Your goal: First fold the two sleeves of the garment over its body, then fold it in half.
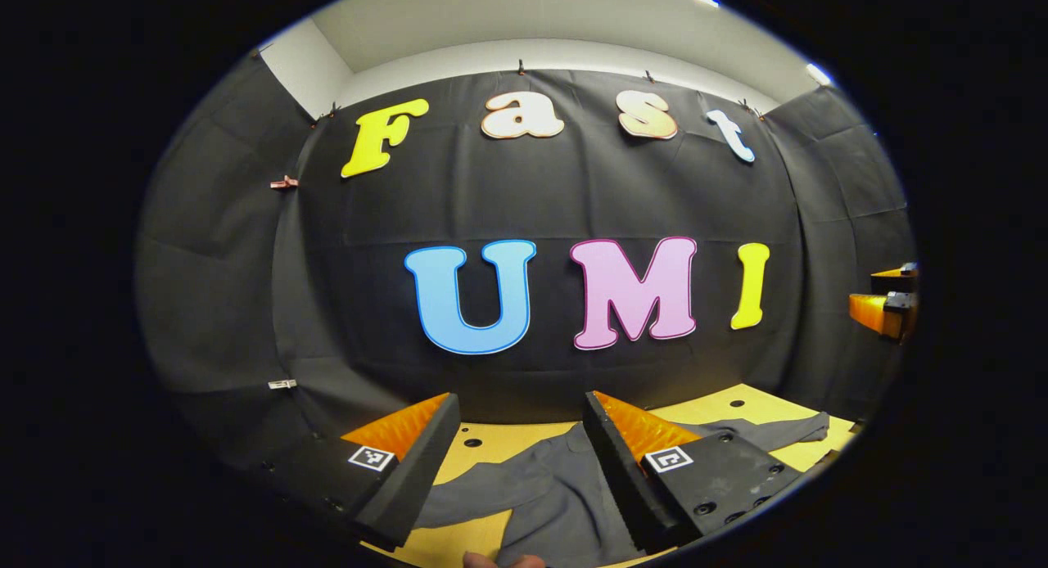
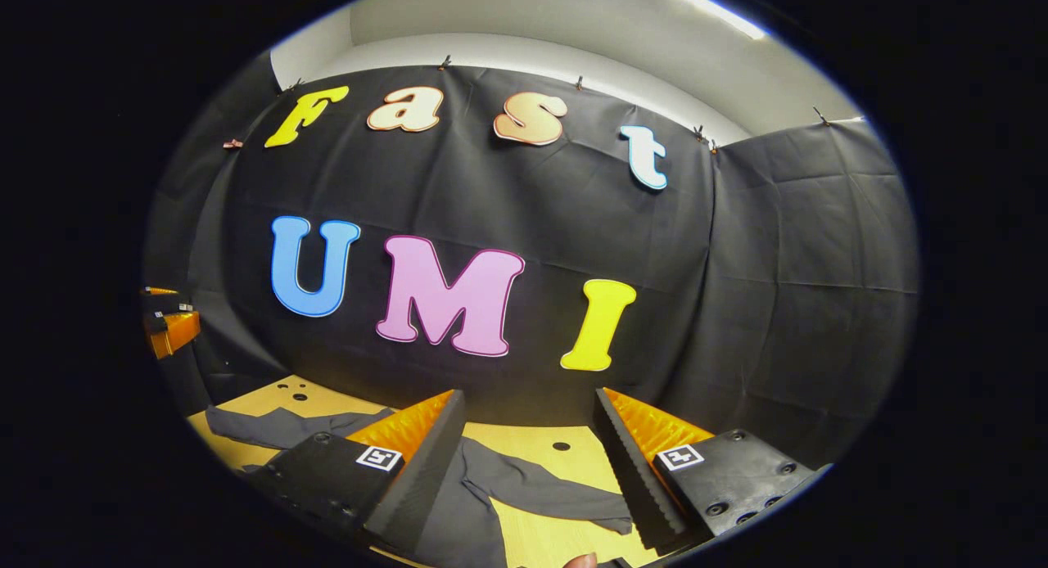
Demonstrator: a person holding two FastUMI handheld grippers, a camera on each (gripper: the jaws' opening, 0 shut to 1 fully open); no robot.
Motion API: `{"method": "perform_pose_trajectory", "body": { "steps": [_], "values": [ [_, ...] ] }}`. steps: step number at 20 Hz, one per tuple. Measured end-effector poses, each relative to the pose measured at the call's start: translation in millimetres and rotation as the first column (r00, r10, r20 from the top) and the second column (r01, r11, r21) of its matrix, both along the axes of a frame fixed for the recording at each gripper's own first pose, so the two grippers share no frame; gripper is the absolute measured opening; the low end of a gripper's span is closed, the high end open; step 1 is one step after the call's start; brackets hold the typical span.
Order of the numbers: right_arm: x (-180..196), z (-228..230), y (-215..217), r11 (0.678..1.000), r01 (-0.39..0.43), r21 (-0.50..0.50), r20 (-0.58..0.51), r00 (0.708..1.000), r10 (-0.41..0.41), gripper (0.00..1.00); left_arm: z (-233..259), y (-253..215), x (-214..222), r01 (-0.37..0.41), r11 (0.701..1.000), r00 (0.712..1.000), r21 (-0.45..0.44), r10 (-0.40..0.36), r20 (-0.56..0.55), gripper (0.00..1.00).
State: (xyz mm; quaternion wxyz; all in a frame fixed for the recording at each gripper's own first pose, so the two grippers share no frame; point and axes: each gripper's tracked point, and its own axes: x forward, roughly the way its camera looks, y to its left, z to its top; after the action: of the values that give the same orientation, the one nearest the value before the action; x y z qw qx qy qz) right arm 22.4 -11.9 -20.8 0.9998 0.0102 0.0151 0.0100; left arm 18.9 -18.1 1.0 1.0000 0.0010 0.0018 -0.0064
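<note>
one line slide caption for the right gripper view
Open right gripper held above the grey garment spread flat on the wooden table.

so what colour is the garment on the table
Plain dark grey garment, clearest in the left gripper view.

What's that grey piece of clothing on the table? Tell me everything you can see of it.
The garment is dark grey, of thin, soft-looking cloth, lying flat and slightly wrinkled on the light wooden table. Both sleeves are still spread outward: in the right gripper view one sleeve stretches across the tabletop, the other reaches toward the far side. Nothing is folded yet. Both grippers hover open above it; neither grips the cloth.
</note>
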Motion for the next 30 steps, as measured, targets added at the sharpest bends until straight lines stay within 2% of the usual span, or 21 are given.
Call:
{"method": "perform_pose_trajectory", "body": {
  "steps": [3,5,9,10,11,17,19,23,27,30],
  "values": [
    [7,-4,-5,1.000,0.007,0.012,-0.003,1.000,-0.007,0.97,2,-2,1,0.012,1.000,1.000,0.002,-0.012,0.004,0.95],
    [24,-8,-22,1.000,0.019,0.011,0.006,1.000,-0.020,0.97,1,-3,2,0.016,1.000,1.000,0.004,-0.016,0.014,0.95],
    [48,-26,-51,0.998,0.058,0.032,-0.043,0.997,-0.057,0.97,0,-5,3,0.032,0.999,0.999,-0.002,-0.032,-0.013,0.95],
    [56,-38,-60,0.997,0.069,0.034,-0.070,0.995,-0.067,1.00,1,-5,3,0.033,0.999,0.999,0.002,-0.033,-0.019,0.95],
    [62,-48,-70,0.996,0.080,0.038,-0.094,0.993,-0.076,0.97,1,-7,5,0.034,0.999,0.999,0.005,-0.033,-0.027,0.95],
    [97,-117,-129,0.988,0.154,0.023,-0.216,0.965,-0.146,0.97,-7,-38,33,0.025,1.000,0.997,0.000,-0.025,-0.077,0.95],
    [106,-146,-142,0.986,0.162,0.025,-0.269,0.951,-0.150,0.97,-12,-45,36,0.021,1.000,0.995,0.004,-0.021,-0.094,0.93],
    [123,-207,-164,0.980,0.189,0.062,-0.386,0.910,-0.152,0.97,-17,-63,47,0.033,0.999,0.993,0.026,-0.030,-0.118,0.95],
    [127,-268,-182,0.976,0.213,0.036,-0.474,0.864,-0.171,0.97,-33,-80,57,0.033,0.999,0.983,0.004,-0.032,-0.183,0.93],
    [140,-316,-195,0.974,0.227,0.031,-0.532,0.828,-0.176,0.97,-40,-84,62,0.019,1.000,0.977,0.011,-0.016,-0.214,0.97]
  ]
}}
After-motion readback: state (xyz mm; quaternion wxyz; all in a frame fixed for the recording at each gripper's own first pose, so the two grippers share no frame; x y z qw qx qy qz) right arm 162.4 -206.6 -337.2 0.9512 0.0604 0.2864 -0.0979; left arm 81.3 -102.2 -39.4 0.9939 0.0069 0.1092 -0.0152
